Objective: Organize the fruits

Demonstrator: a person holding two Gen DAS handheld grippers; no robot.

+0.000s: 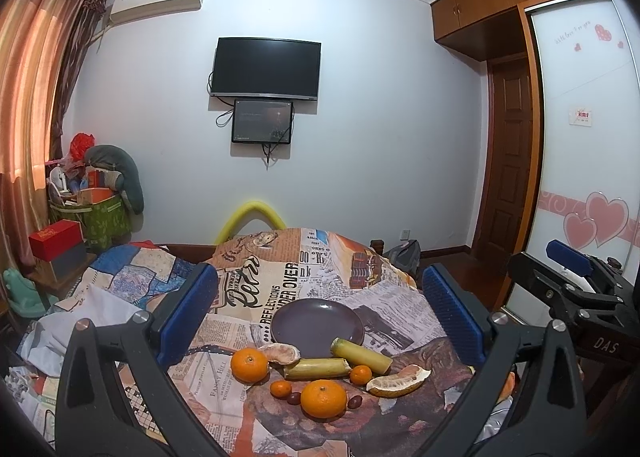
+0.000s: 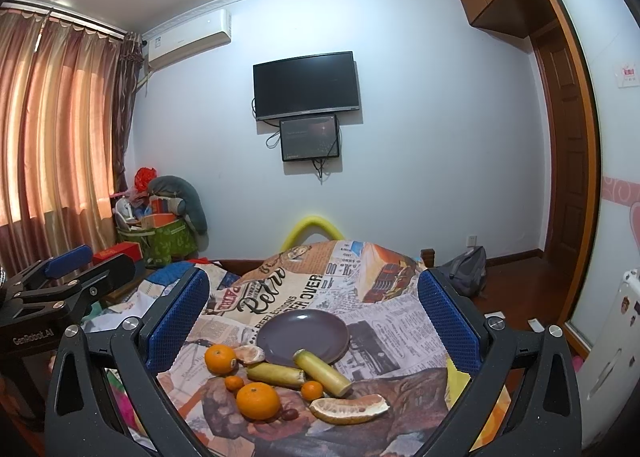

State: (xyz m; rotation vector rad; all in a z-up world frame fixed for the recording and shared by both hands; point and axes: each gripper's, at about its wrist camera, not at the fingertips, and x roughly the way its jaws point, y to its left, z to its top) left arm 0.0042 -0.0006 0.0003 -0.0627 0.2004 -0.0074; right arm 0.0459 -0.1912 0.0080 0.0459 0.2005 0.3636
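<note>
A dark purple plate [image 1: 316, 319] [image 2: 303, 333] lies empty on a table covered with a newspaper-print cloth [image 1: 256, 281]. In front of it lie two large oranges [image 1: 323, 397] [image 1: 249, 365], two small tangerines [image 1: 281, 389] [image 1: 361, 374], two sugarcane pieces [image 1: 362, 355] [image 1: 316, 368], two peeled pomelo wedges [image 1: 398, 380] [image 1: 280, 353] and two red dates [image 1: 294, 398]. One sugarcane piece [image 2: 322, 372] rests its end on the plate rim. My left gripper [image 1: 320, 317] is open and empty, above the fruit. My right gripper [image 2: 316, 321] is open and empty too, beside it.
The right gripper shows at the right of the left wrist view [image 1: 572, 285]; the left one shows at the left of the right wrist view [image 2: 60, 281]. A bed with a patchwork quilt [image 1: 132, 273] lies left of the table. A wardrobe [image 1: 580, 137] stands right.
</note>
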